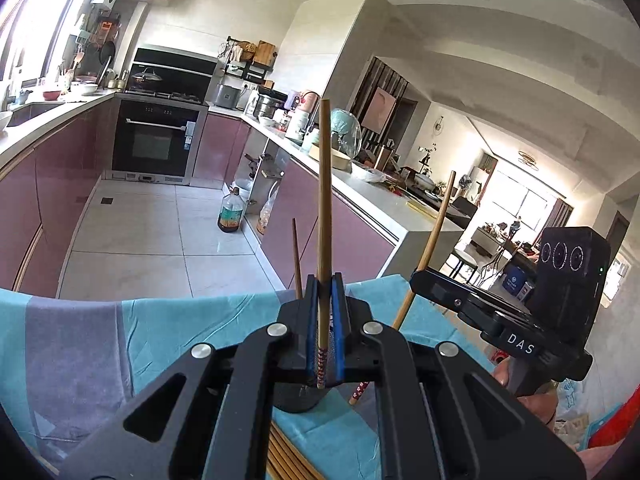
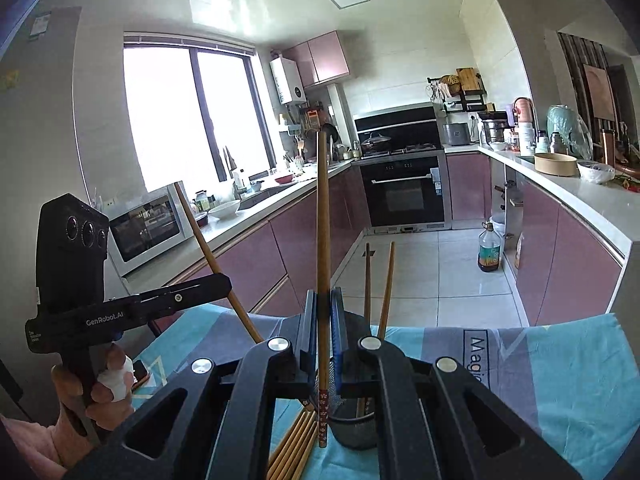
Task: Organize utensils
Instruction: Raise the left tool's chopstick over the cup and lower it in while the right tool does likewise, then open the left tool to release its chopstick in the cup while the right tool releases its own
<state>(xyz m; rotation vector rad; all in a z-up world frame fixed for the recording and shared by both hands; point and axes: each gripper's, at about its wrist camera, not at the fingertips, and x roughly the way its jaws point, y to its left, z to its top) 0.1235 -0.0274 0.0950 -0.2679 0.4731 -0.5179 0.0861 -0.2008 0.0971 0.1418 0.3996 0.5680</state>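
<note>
My left gripper (image 1: 325, 280) is shut on a bamboo chopstick (image 1: 324, 200) that stands upright between its blue pads. My right gripper (image 2: 323, 294) is shut on another bamboo chopstick (image 2: 322, 216), also upright. Each gripper shows in the other's view: the right one (image 1: 416, 276) with its chopstick (image 1: 434, 228), the left one (image 2: 226, 280) with its chopstick (image 2: 200, 232). A black mesh holder (image 2: 354, 434) stands under the right gripper with two chopsticks (image 2: 378, 288) in it; it also shows in the left wrist view (image 1: 296, 398). Several loose chopsticks (image 2: 294, 444) lie on the blue cloth (image 2: 560, 380).
The cloth-covered table (image 1: 120, 340) ends just ahead of the grippers. Beyond it lie the tiled kitchen floor (image 1: 160, 232), pink cabinets, an oven (image 2: 404, 196) and an oil bottle (image 2: 489, 246). A phone (image 2: 140, 372) lies on the cloth at the left.
</note>
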